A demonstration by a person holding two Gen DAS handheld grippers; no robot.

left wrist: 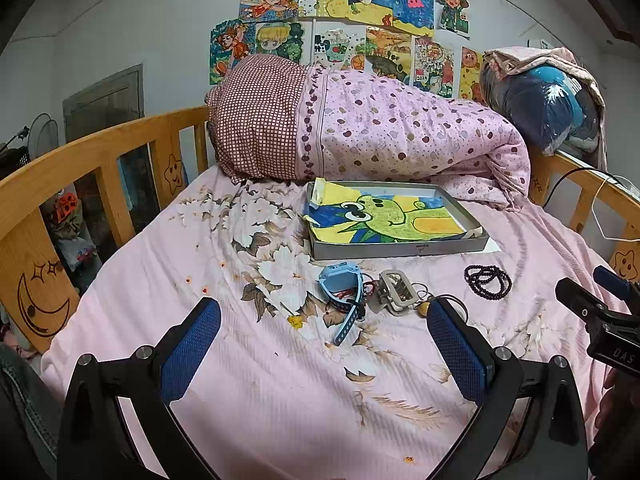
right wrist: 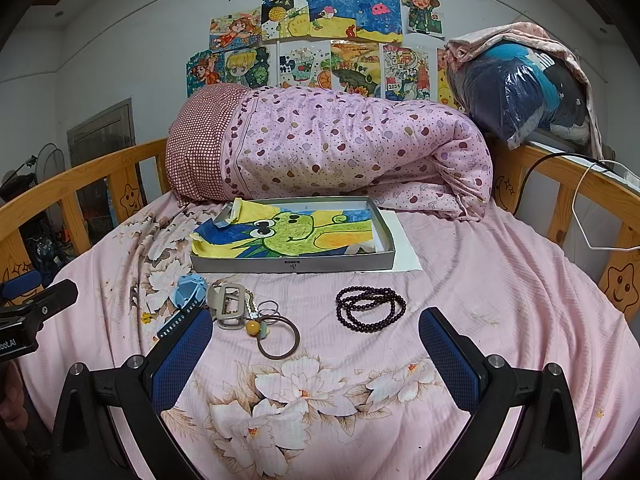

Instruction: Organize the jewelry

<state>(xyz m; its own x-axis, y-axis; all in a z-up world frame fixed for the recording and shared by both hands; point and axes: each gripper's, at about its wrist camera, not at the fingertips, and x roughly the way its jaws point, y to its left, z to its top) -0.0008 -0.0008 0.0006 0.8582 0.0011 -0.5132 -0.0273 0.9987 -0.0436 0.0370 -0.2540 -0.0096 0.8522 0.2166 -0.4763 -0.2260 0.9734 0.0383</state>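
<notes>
A grey tray (left wrist: 400,249) (right wrist: 292,266) lined with a frog drawing lies on the bed. In front of it lie a blue watch (left wrist: 342,280) (right wrist: 188,290), a beige hair clip (left wrist: 394,290) (right wrist: 230,306), a brown hair tie with a yellow bead (right wrist: 278,338), and a dark bead bracelet (left wrist: 488,281) (right wrist: 370,306). My left gripper (left wrist: 324,332) is open and empty, hovering just short of the watch and clip. My right gripper (right wrist: 316,338) is open and empty, near the hair tie and bracelet. The right gripper's body also shows at the right edge of the left wrist view (left wrist: 600,312).
A rolled pink quilt (left wrist: 360,128) (right wrist: 332,148) lies behind the tray. Wooden bed rails (left wrist: 100,160) (right wrist: 580,200) run along both sides. A bundle of bags (right wrist: 524,92) sits on the right rail, with cables (right wrist: 588,216) nearby.
</notes>
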